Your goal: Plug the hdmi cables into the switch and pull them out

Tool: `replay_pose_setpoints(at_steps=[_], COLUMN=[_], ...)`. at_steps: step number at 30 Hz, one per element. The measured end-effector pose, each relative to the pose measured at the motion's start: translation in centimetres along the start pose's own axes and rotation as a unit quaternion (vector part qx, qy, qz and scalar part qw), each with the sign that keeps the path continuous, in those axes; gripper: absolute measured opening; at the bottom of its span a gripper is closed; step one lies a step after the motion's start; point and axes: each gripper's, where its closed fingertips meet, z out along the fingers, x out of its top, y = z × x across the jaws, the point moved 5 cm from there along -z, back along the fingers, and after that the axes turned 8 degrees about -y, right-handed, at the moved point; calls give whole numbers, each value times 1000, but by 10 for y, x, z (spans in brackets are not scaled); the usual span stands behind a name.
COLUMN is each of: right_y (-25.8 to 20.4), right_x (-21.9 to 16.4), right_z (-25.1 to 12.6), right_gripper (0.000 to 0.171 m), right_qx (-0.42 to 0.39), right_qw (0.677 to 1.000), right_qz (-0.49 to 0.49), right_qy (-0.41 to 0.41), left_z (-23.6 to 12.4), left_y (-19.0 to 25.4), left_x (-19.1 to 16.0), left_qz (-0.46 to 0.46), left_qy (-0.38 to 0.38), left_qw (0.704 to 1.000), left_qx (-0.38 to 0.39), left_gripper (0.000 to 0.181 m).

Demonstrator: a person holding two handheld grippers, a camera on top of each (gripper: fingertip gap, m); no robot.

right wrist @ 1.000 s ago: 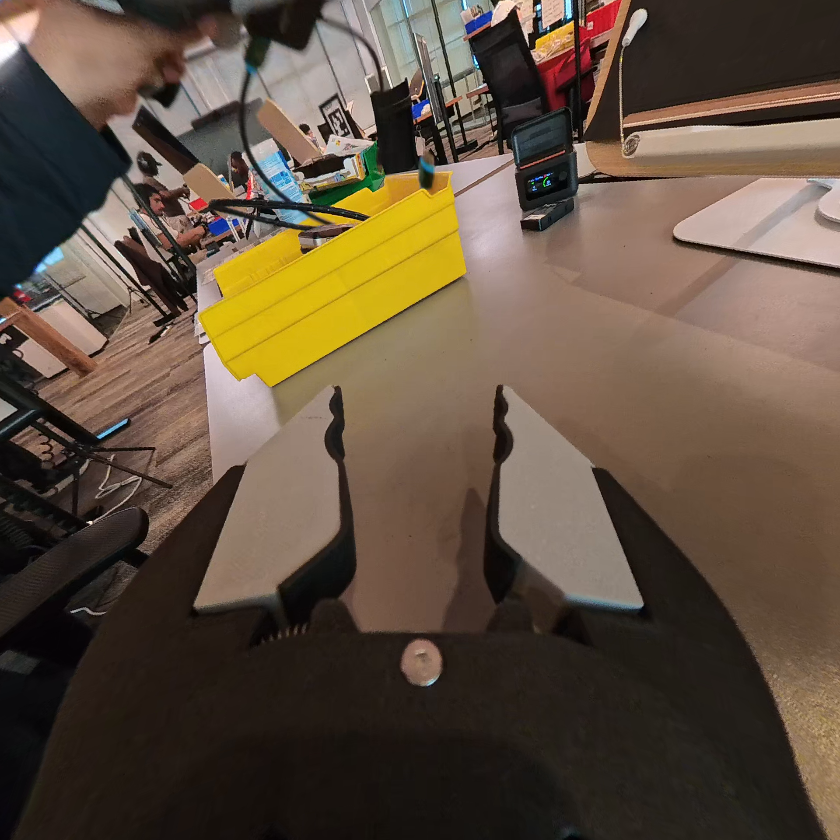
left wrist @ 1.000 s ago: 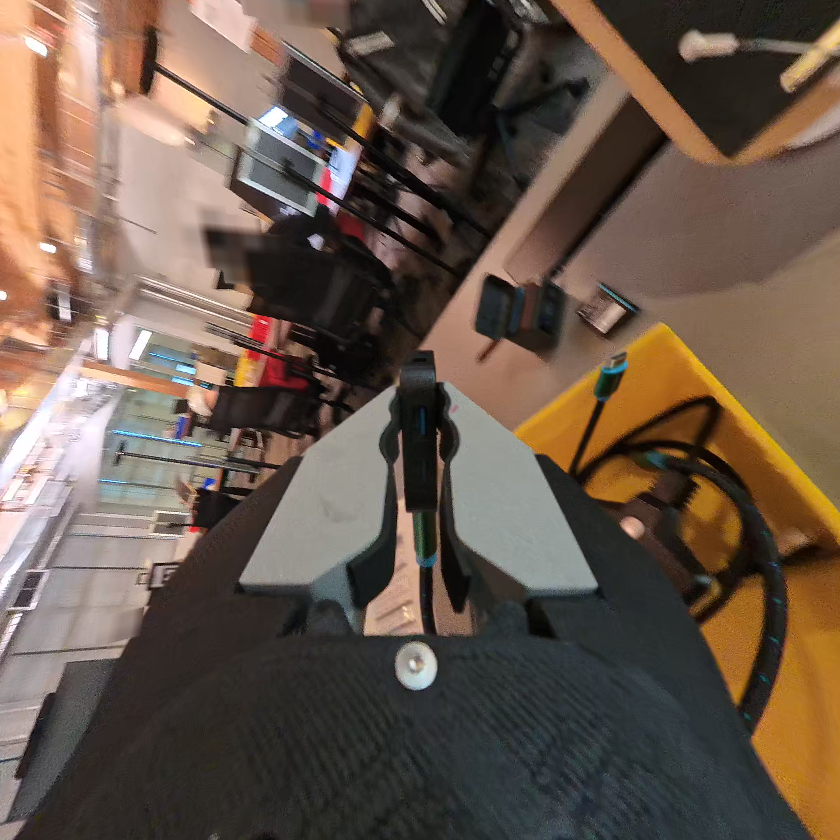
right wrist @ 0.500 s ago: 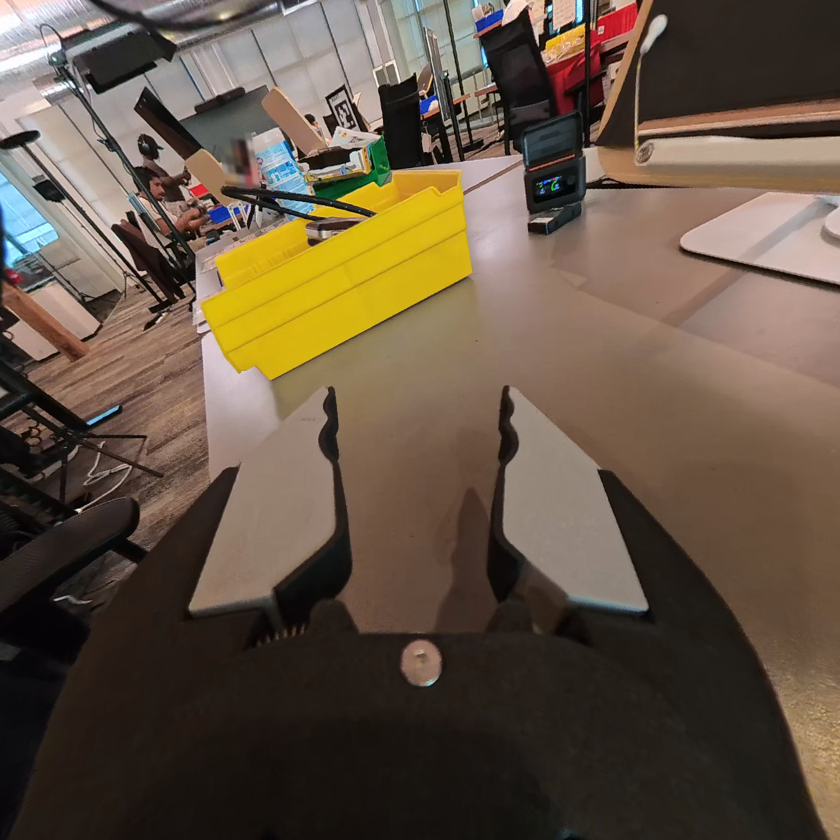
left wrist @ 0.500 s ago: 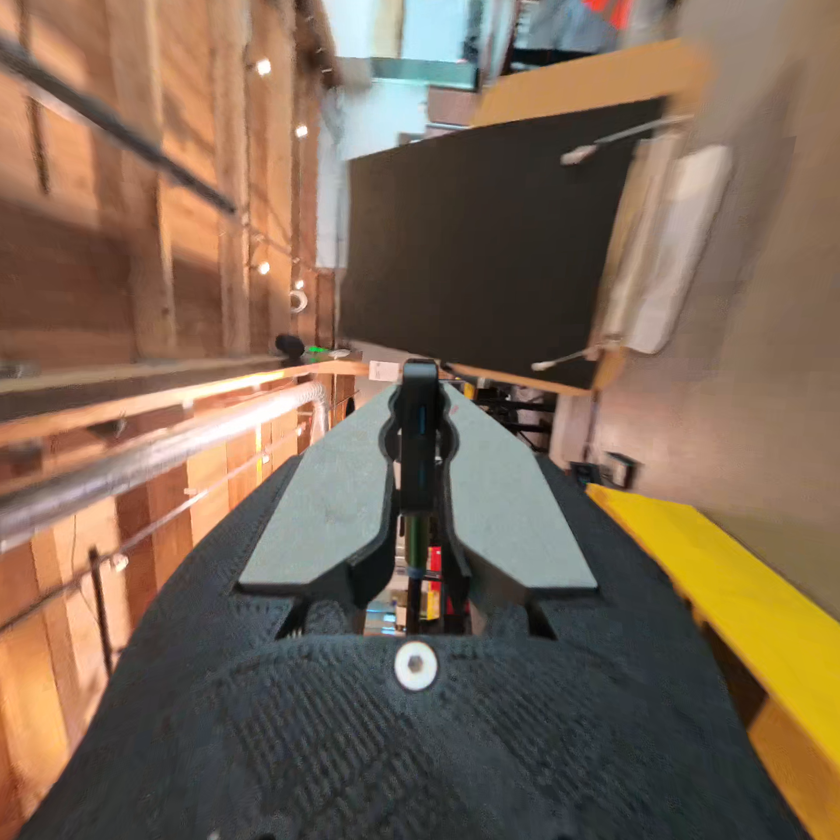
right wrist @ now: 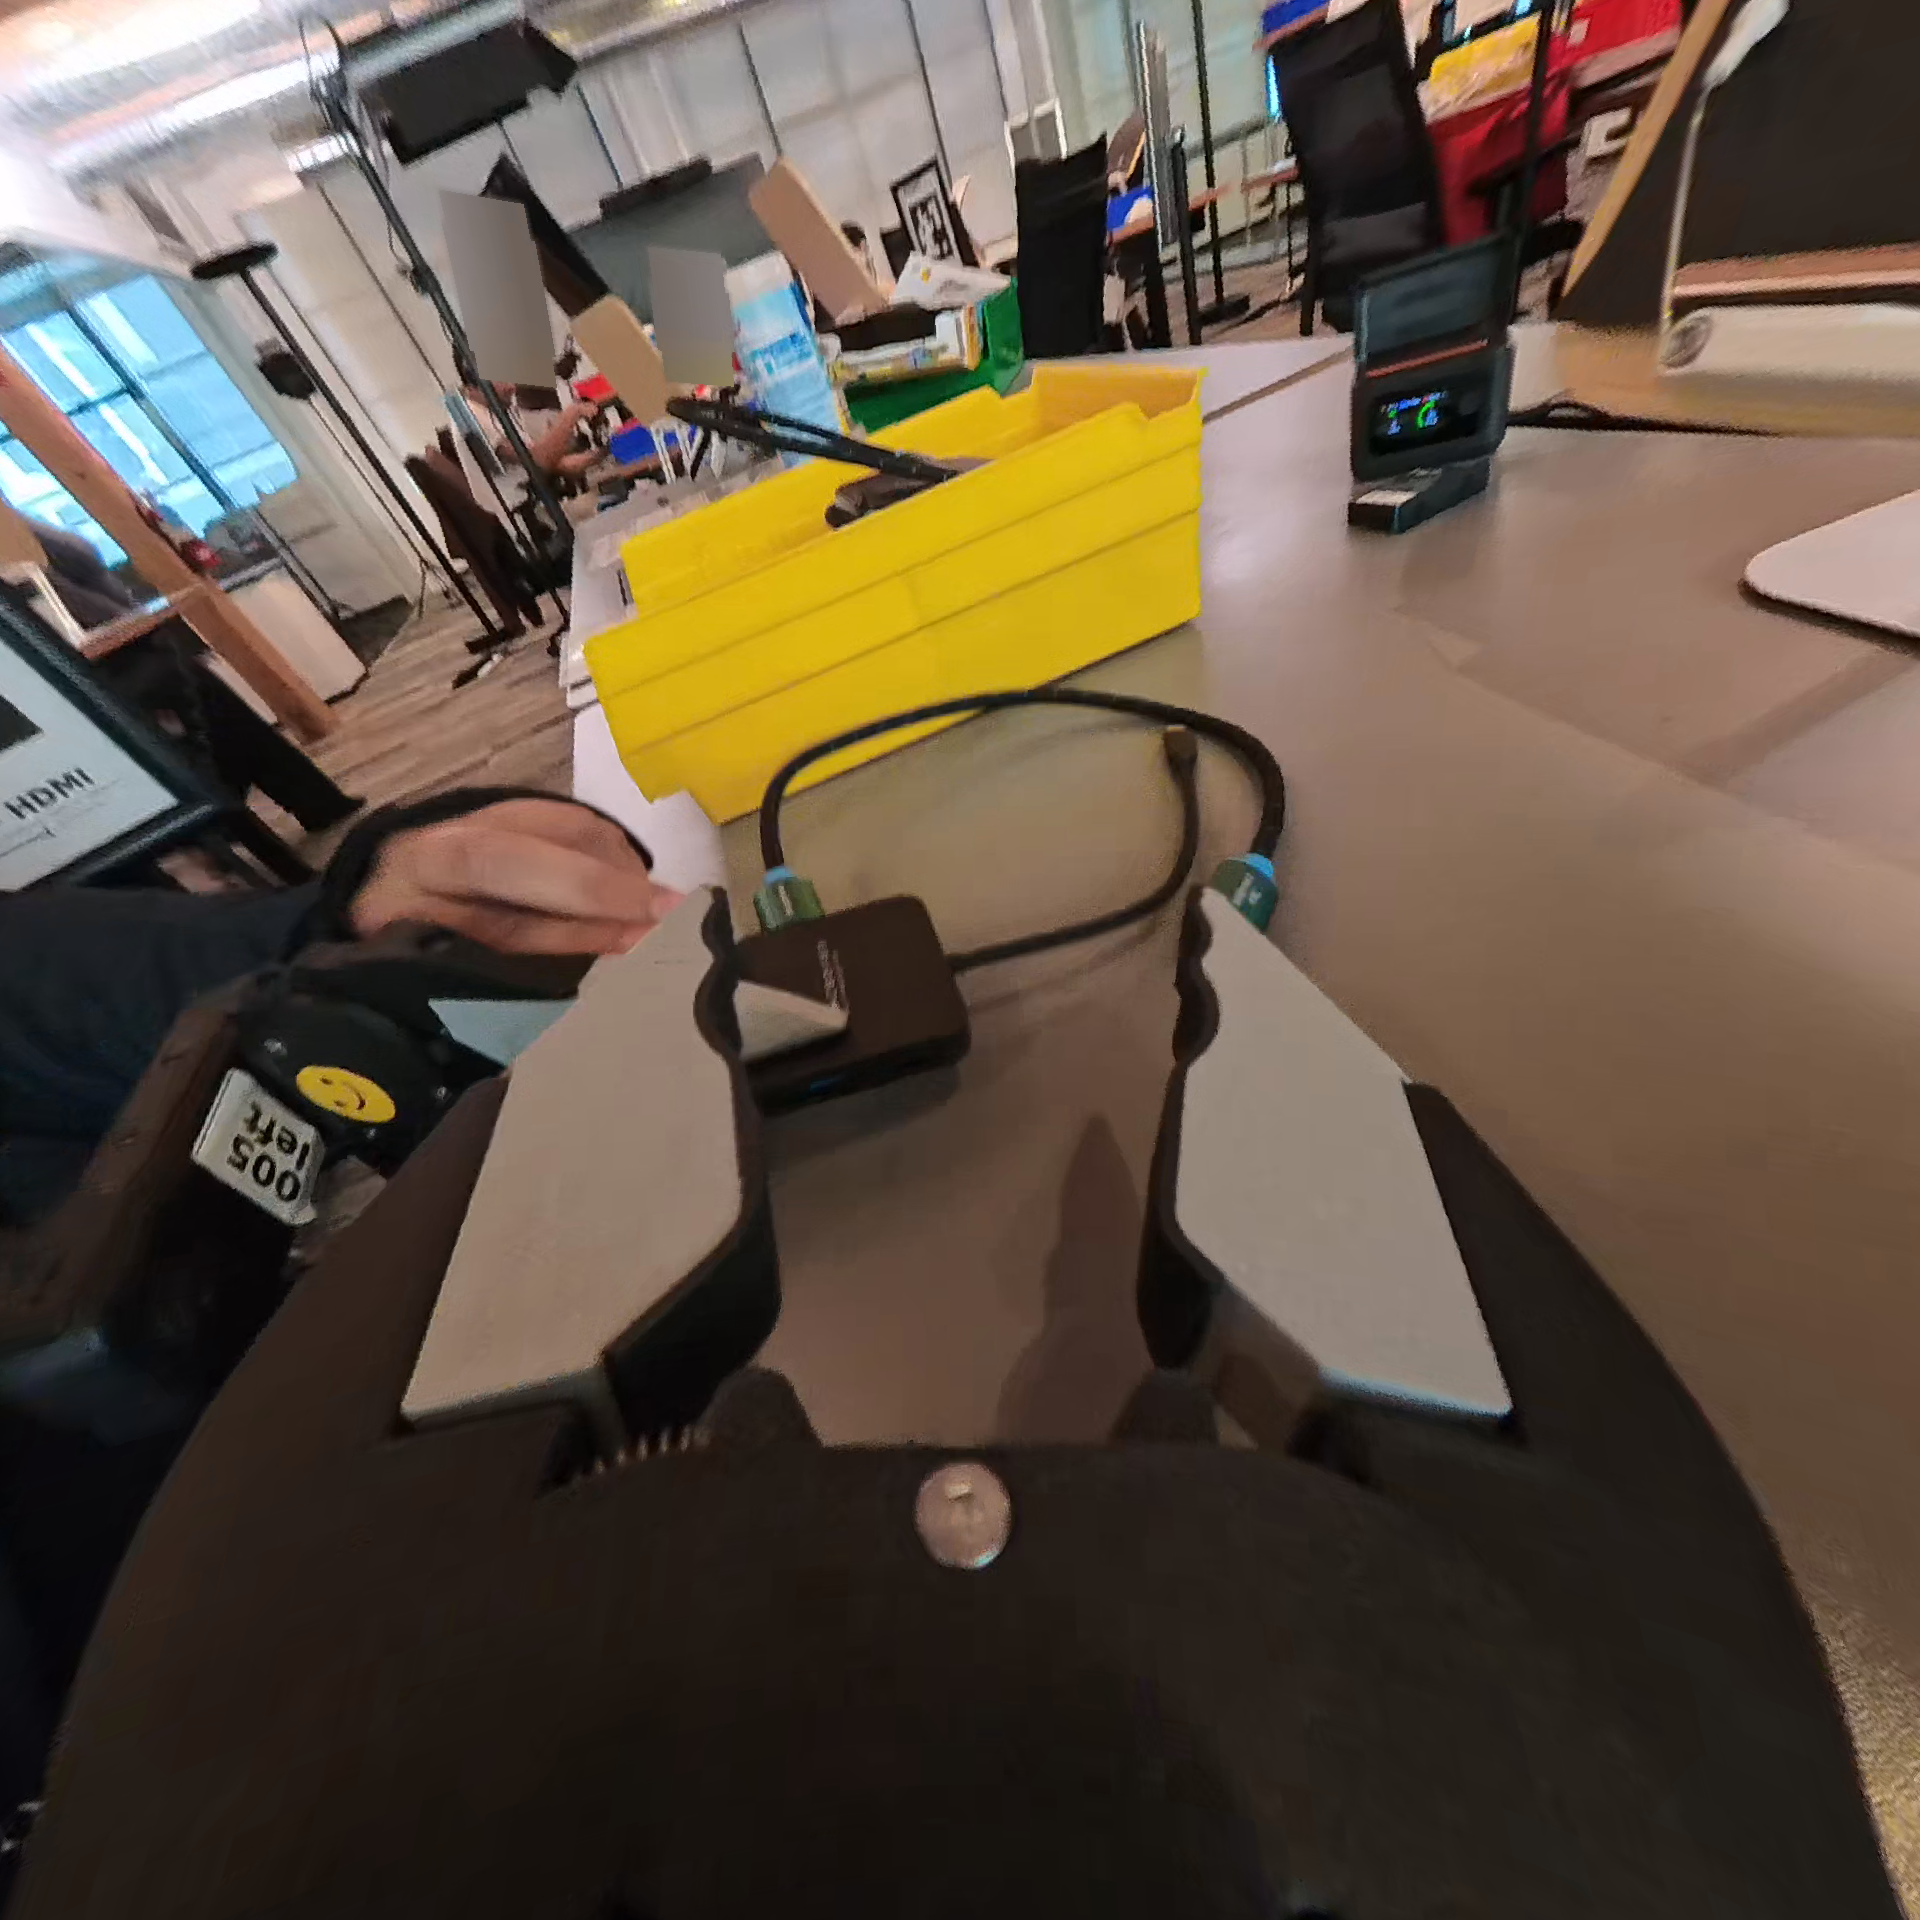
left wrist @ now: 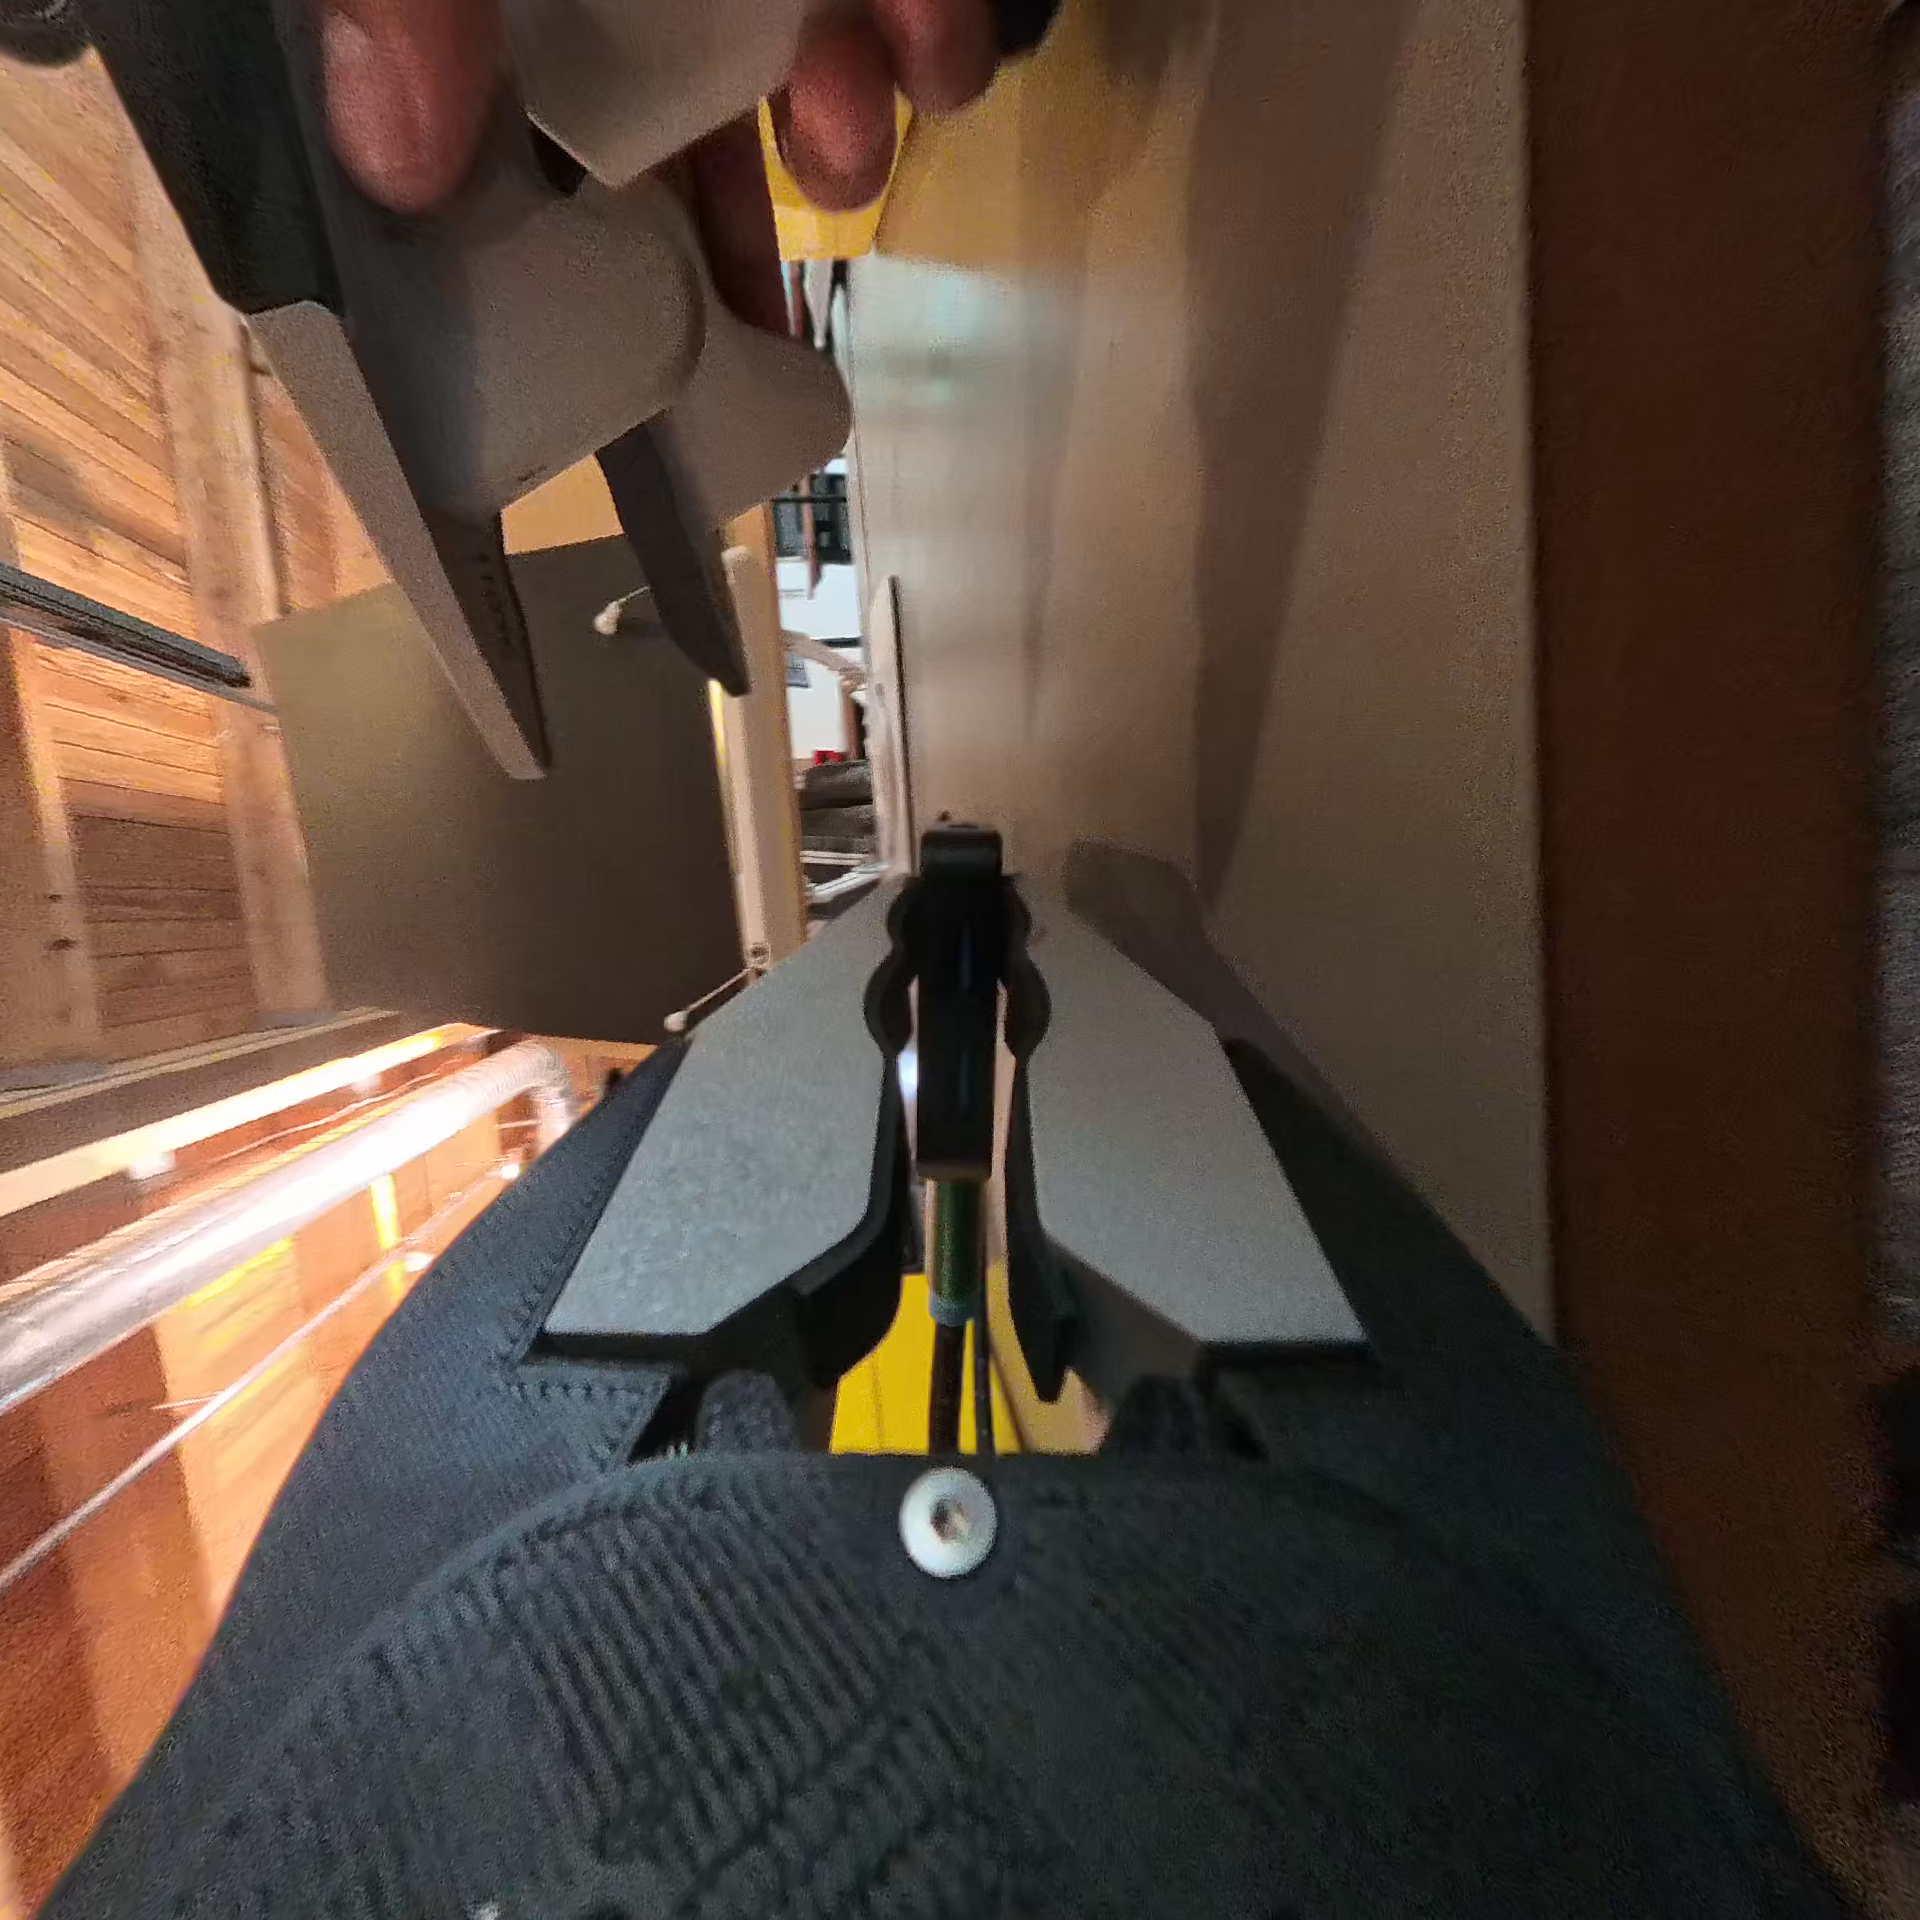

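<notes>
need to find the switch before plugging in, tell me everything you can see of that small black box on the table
The black box is small, flat and rounded at the corners, plastic-looking with a smooth top, lying flat on the grey table in front of the yellow bin. A green-collared plug sits at its far edge, apparently plugged in, with a black cable looping away. The right tongs are open just before it; one finger hides its near left corner.

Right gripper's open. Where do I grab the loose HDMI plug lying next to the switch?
Probably the loose HDMI plug at its green collar, pinched across its sides. Come in from the near side, low over the table: its cable arcs away behind it, crowding the far side. The plug's tip is hidden behind a finger of the right gripper.
</notes>
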Motion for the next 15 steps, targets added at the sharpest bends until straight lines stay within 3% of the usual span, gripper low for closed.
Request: replay_pose_setpoints(at_steps=[6, 9, 15], right_y=[3, 17, 57], right_x=[-2, 3, 25], right_z=[12, 17, 31], right_gripper=[82, 90, 85], right_qx=[-12, -41, -150], right_qw=[999, 999, 987], right_qz=[-9, -5, -56], right_qy=[-37, -33, -15], left_z=[30, 59, 116], left_y=[-13, -24, -75], left_x=[-9, -11, -27], left_qz=[9, -9, -196], left_qy=[39, 43, 59], left_qw=[998, 997, 976], left_qx=[57, 61, 79], left_gripper=[11, 11, 11])
